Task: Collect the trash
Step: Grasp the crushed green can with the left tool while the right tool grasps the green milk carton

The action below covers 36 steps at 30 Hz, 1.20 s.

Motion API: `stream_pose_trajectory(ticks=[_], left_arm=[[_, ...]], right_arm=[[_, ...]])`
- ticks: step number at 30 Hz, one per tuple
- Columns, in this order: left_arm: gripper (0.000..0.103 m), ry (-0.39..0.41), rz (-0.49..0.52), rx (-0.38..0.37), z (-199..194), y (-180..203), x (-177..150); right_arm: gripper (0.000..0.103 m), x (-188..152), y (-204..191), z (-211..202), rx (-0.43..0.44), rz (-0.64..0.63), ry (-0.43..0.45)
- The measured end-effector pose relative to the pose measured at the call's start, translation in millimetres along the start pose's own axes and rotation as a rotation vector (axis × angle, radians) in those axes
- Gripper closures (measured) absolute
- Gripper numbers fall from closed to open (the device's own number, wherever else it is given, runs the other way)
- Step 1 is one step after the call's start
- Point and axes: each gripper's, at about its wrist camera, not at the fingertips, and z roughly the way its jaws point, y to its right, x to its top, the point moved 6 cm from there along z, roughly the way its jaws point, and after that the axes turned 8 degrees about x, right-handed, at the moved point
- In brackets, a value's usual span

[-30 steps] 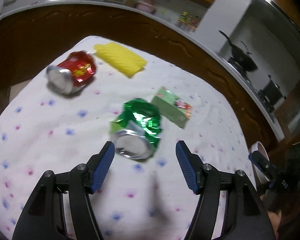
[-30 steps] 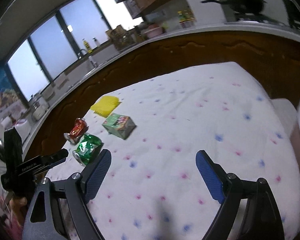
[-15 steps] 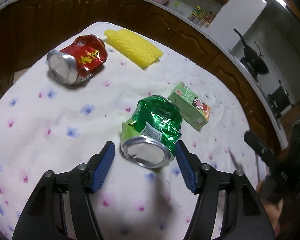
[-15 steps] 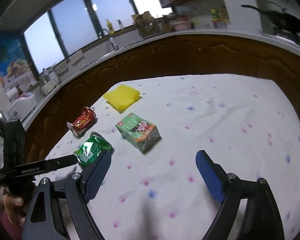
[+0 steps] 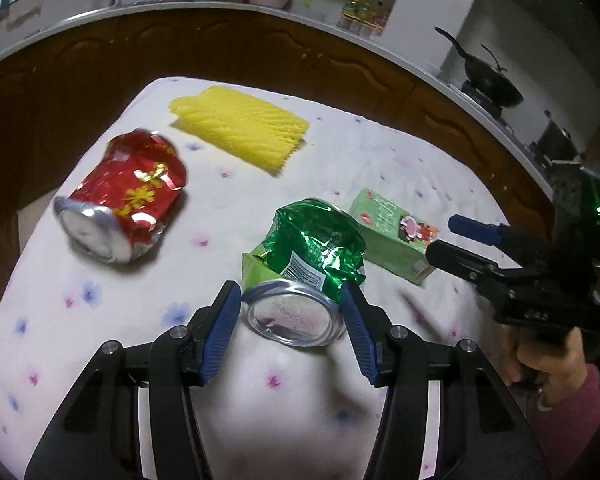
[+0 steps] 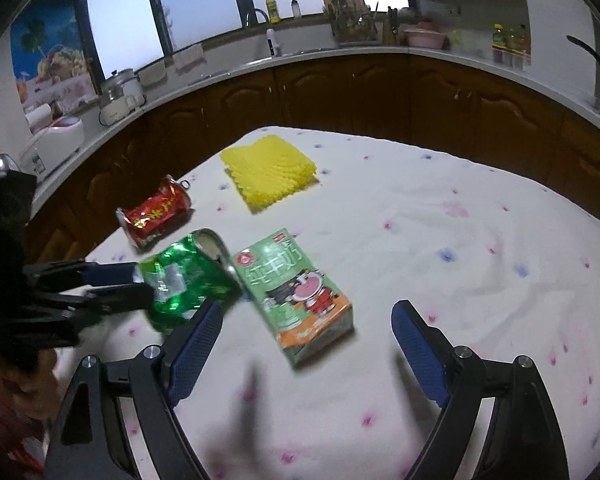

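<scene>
A crushed green can [image 5: 304, 272] lies on the flowered tablecloth [image 5: 100, 340], and my left gripper [image 5: 292, 300] is shut on its silver end; it also shows in the right wrist view [image 6: 188, 276]. A crushed red can [image 5: 124, 196] lies to the left, also in the right wrist view [image 6: 156, 212]. A green milk carton [image 6: 296, 292] lies flat just ahead of my open, empty right gripper [image 6: 306, 316]; the carton also shows in the left wrist view [image 5: 396, 236]. A yellow foam net [image 5: 240, 124] lies at the far side, seen too in the right wrist view [image 6: 268, 172].
The table stands in a kitchen, with dark wooden cabinets [image 6: 340, 96] and a counter running behind it. A wok [image 5: 488, 88] sits on the stove at the right. The table's left edge [image 5: 32, 216] runs close to the red can.
My left gripper has closed in on the green can's end and now grips it. My right gripper has moved in toward the milk carton, which now lies just ahead of its open fingers.
</scene>
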Motion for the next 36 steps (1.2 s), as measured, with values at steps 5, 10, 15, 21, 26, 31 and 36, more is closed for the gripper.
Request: stream_pose_trajectory(ticks=[5,10,15,21,26,31,36], left_arm=[[0.050,-0.006,-0.076,0.014,-4,-10,-6],[0.046,-0.033,-0.077,0.009,4,-7,-7],[0.044,-0.056,-0.110,0.004,14,-8,-7],[0.046,-0.060,-0.144,-0.009,15,-9,-2],[0.046,-0.036,-0.173,0.025,9,-9,4],[0.058,-0.018,-0.160,0.055,13,-10,2],[0.095,-0.002,-0.099,0.007,8,4,4]], right_arm=[[0.015,5,5,15,0.012,-0.022,-0.022],[0.025,-1,7,33,0.025,-0.015,-0.083],[0.046,-8,10,22,0.007,0.018,-0.068],[0.047,-27,17,-16,0.030,0.144,-0.005],[0.047,-44,15,-44,0.026,0.210,0.038],[0.047,-51,13,-71,0.017,0.253,0.089],[0.047,-59,8,-104,-0.008,0.259,0.142]])
